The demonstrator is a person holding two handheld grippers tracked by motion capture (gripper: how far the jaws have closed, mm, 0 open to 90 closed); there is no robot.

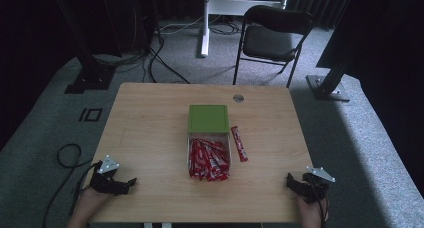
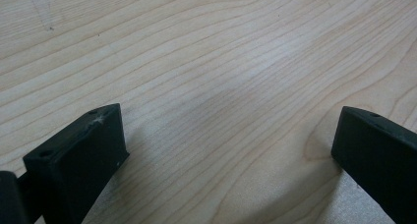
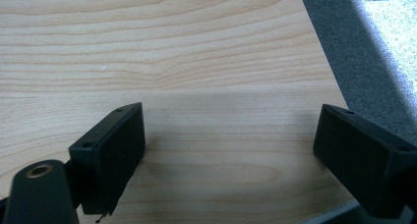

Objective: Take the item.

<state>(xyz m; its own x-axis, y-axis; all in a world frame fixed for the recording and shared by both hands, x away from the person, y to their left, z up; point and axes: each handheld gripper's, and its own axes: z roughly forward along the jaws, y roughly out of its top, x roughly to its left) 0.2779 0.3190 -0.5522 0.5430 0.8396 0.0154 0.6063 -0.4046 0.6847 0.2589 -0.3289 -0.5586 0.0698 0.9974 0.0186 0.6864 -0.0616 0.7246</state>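
A clear box (image 1: 208, 158) full of red sachets sits in the middle of the wooden table (image 1: 150, 128), and a green lid (image 1: 208, 119) rests against its far end. One red sachet (image 1: 239, 143) lies loose on the wood just right of the box. My left gripper (image 1: 131, 182) rests on the table near the front left corner, open, with bare wood between its jaws (image 2: 228, 135). At the front right corner my right gripper (image 1: 290, 179) also rests open over bare wood (image 3: 228, 135), close to the table's right edge.
A round grommet (image 1: 238, 97) is set in the table near its far edge. Beyond the table stand a black chair (image 1: 272, 35), a white stand leg (image 1: 205, 23) and dark frame posts on grey carpet. Cables (image 1: 65, 158) trail on the floor at the left.
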